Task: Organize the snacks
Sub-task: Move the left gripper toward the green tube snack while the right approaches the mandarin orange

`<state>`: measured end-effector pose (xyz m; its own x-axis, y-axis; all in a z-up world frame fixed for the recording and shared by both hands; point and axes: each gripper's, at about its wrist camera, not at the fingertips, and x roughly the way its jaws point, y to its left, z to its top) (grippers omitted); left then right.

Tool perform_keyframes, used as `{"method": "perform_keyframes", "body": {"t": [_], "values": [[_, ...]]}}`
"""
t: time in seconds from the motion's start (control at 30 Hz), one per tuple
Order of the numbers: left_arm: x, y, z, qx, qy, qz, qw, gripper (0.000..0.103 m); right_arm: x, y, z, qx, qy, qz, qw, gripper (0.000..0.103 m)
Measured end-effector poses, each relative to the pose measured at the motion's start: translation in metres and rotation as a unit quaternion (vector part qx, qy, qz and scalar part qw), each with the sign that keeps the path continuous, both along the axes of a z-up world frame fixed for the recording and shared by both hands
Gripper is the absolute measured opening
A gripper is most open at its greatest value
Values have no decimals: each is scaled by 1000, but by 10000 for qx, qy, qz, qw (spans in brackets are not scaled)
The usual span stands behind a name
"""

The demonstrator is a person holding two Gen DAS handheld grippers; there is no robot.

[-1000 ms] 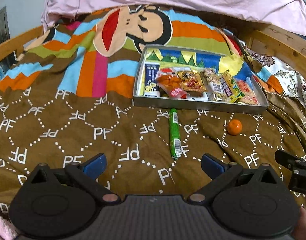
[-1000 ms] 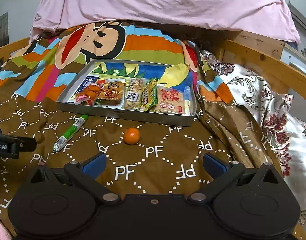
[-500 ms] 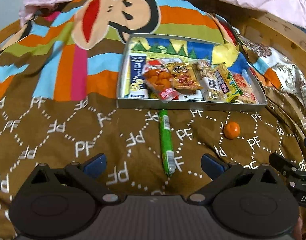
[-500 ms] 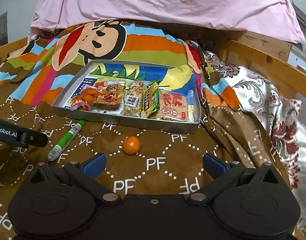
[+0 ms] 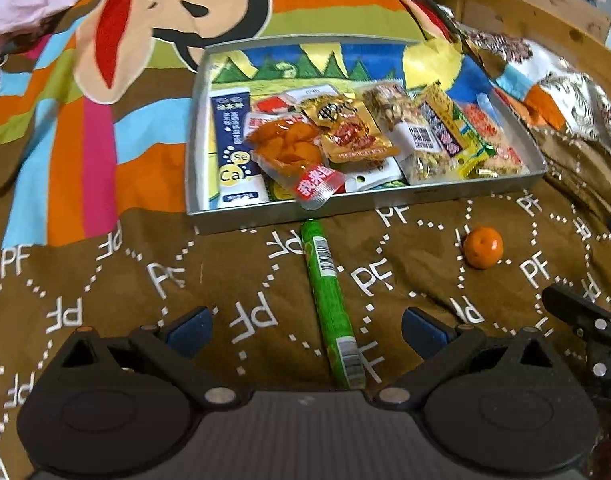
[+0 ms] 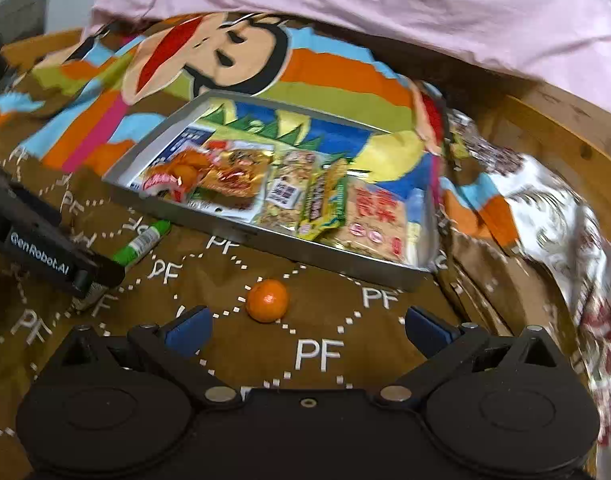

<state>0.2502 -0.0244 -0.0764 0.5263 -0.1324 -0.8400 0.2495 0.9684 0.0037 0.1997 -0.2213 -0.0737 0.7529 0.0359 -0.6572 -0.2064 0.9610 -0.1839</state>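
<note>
Lengthwise, green stick toward tray.

Brown quilt printed with white "PF" diamonds, striped cartoon monkey panel, pale pink bedding bunched behind, wooden bed rail, floral satin cloth at right

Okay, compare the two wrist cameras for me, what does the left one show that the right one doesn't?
Only the left wrist view shows the green snack stick whole, lying between the open left gripper fingers, and the full blue Ca packet in the tray.

Only the right wrist view shows the pink bedding broadly, and the orange just ahead of the open right gripper.

Both show the tray of snacks, the orange, the stick and the PF blanket.
</note>
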Motion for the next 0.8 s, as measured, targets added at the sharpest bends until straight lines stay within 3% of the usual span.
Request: {"method": "perform_keyframes", "body": {"t": [0.1,0.33,0.6,0.8], "values": [[5,2,-5,0,72,30,10000,102,13,1,-6,5,69,138,9999,102],[19,12,-13,-166,341,348,9987,102,30,-7,-24,353,432,-120,9984,102],[22,7,-18,-36,295,273,9992,102,38,-1,-41,-8,271,-164,9995,102],[19,0,-18,59,69,117,9999,102,39,17,-53,-577,-21,192,9981,102]]}}
